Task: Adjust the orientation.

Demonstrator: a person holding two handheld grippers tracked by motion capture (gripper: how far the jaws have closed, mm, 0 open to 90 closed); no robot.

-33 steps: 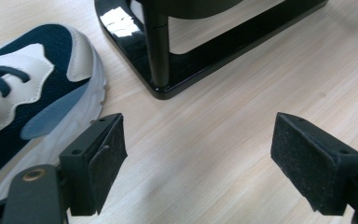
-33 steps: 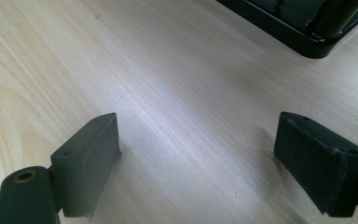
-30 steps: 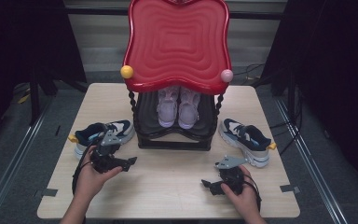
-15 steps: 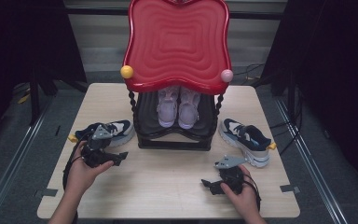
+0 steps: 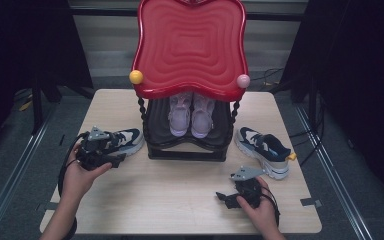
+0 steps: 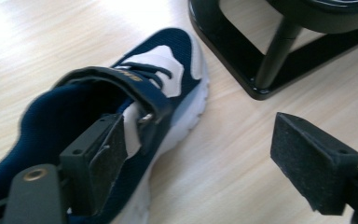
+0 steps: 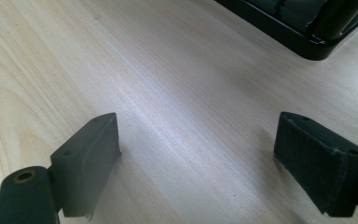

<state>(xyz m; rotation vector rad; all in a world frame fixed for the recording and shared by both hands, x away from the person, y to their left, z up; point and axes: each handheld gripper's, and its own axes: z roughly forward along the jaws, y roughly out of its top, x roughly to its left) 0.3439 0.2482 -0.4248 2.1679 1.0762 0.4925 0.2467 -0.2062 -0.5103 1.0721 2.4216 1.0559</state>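
On the left side of the tabletop (image 5: 180, 200), the left tongs (image 5: 111, 159) are held over the heel end of a navy-and-white sneaker (image 5: 122, 141), which lies on its sole just beside the black base of the shoe rack (image 5: 187, 150), toe toward the rack. In the left gripper view the tongs (image 6: 196, 158) are seen wide apart: one jaw is set over the shoe's collar beside the strap (image 6: 121, 86), the other hangs over bare wood next to the white sole. The sneaker (image 6: 121, 121) is straddled on one side only and not pinched; contact between pad and shoe cannot be confirmed.

At the near right edge, the right tongs (image 5: 228, 198) are kept low over bare tabletop, pointing toward the table's middle. In the right gripper view they (image 7: 198, 158) are spread wide with nothing between them, and a corner of the rack base (image 7: 303, 28) is seen ahead.

A second matching sneaker (image 5: 264, 150) is placed right of the rack, well apart from both tongs. A pale lilac pair (image 5: 192, 114) is stored on the rack's lower shelf, under the red wavy top (image 5: 190, 45).
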